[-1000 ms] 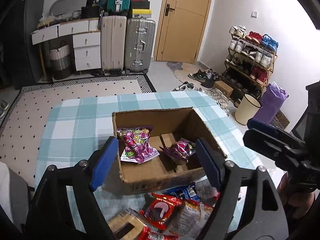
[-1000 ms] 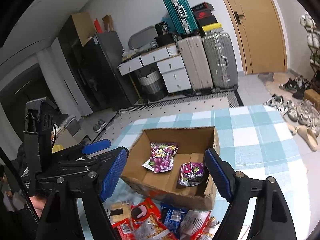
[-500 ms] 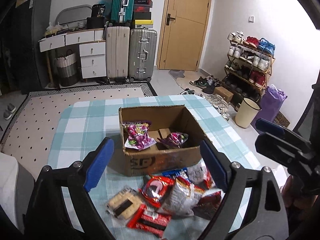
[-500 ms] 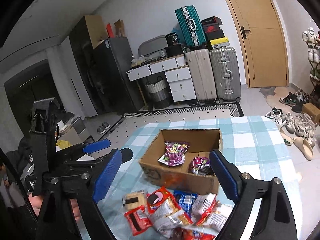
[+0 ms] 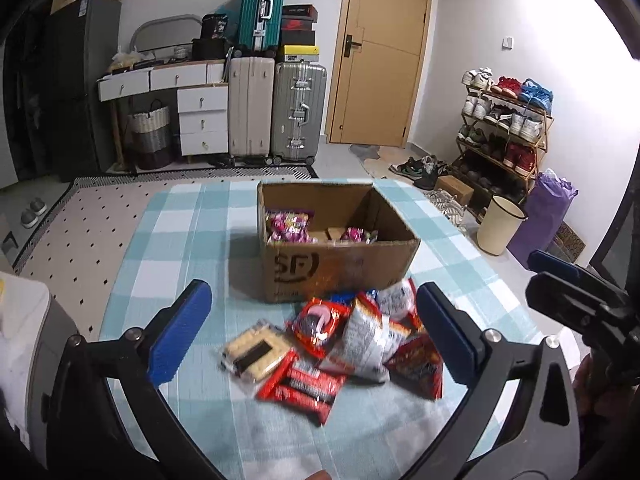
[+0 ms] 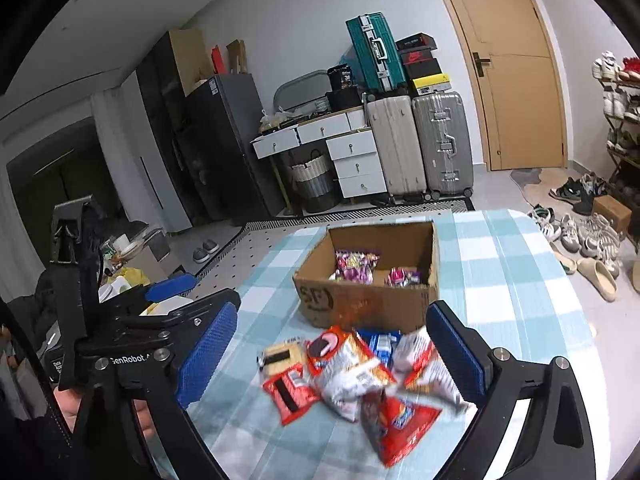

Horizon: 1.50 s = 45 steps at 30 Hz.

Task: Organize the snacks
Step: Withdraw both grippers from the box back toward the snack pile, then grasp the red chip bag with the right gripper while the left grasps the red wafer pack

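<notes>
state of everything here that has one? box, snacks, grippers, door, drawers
box: open-topped, upright, two purple packets inside
snack pile: loose on the cloth in front of the box, packets overlapping
left gripper: jaws opening, nothing held
right gripper: jaws opening, nothing held
door: shut
drawers: shut

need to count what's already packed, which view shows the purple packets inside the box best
The right wrist view: it looks further into the cardboard box, showing both purple packets. In the left wrist view the box's front wall hides their lower parts.
</notes>
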Available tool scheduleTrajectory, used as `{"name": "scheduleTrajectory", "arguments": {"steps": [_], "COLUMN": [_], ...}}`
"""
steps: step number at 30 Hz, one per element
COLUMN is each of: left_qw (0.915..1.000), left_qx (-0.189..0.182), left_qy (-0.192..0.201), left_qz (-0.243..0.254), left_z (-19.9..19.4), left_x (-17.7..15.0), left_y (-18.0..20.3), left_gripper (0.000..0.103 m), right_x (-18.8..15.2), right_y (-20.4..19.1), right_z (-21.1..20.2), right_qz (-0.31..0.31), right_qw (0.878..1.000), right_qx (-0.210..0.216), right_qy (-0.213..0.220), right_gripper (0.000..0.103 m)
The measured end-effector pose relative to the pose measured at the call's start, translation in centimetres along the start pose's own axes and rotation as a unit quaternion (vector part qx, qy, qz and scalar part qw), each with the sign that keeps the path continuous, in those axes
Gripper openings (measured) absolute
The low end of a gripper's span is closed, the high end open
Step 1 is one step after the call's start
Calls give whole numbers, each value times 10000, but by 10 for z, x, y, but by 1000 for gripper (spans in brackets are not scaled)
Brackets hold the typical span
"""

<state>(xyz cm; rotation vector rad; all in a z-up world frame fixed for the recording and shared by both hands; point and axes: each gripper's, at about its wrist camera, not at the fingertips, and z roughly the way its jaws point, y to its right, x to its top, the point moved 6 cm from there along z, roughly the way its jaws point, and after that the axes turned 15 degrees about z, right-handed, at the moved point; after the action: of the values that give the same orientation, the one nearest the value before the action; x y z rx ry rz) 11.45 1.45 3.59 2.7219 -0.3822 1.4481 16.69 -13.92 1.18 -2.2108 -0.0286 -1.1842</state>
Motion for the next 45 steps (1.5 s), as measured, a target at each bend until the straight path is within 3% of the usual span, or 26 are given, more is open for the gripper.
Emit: {"name": "scheduleTrajectory", "arguments": {"steps": [10, 20, 34, 45], "left_qw": [9990, 9963, 9934, 9909], "left_qx": [132, 166, -2, -170], "left_qy": [-381, -712, -990, -1151], "left_qz": [-188, -446, -572, -674], "left_z": [16, 50, 92, 115], "left_x": [-63, -106, -136, -145], "left_y": [3, -4, -7, -10], "left_gripper": [102, 102, 102, 102], "right_x": [-47, -83, -105, -106], "right_y": [28, 58, 97, 116], "right_z": [-6, 12, 66, 97], "right_qz": [206, 418, 554, 668], "right_qw": [9991, 9964, 9913, 9893], "right_qx": [-307, -550, -726, -766], "right_qy": [-201, -498, -945, -1044], "right_gripper": [99, 99, 99, 99]}}
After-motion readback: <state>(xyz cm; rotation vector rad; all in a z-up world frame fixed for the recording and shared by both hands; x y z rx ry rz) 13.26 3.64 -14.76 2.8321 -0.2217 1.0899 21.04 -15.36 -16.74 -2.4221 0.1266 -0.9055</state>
